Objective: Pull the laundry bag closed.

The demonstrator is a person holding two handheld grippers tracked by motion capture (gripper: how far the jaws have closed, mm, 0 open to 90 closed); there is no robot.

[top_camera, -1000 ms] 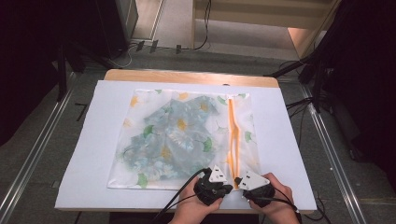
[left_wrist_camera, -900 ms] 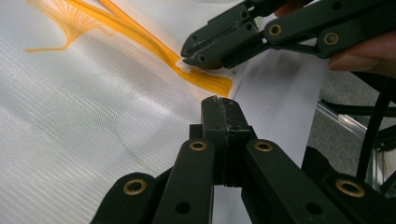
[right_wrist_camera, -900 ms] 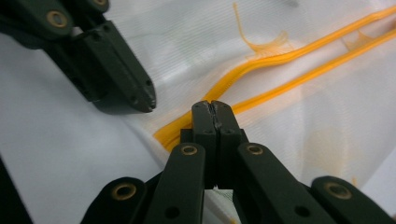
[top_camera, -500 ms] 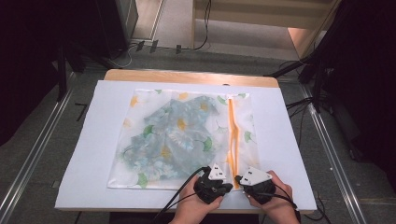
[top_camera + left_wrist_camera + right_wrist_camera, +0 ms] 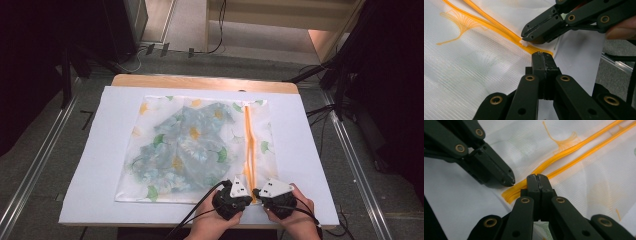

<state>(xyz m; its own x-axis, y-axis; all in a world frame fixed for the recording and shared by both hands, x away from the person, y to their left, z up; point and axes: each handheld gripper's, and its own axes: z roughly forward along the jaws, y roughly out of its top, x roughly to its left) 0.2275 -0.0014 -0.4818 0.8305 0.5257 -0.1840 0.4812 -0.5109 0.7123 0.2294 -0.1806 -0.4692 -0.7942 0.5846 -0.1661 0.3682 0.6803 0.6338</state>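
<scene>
A mesh bag (image 5: 195, 150) with an orange zipper (image 5: 248, 145) lies flat on a white sheet (image 5: 100, 165) on the table (image 5: 200, 81). The left gripper (image 5: 239, 188) and the right gripper (image 5: 270, 189) sit close together at the zipper's near end.

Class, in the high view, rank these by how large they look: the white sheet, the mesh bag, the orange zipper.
1. white sheet
2. mesh bag
3. orange zipper

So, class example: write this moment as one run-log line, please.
scene: mesh laundry bag flat on white sheet | left gripper: shut, at orange zipper near end | right gripper: shut, by zipper pull
</scene>
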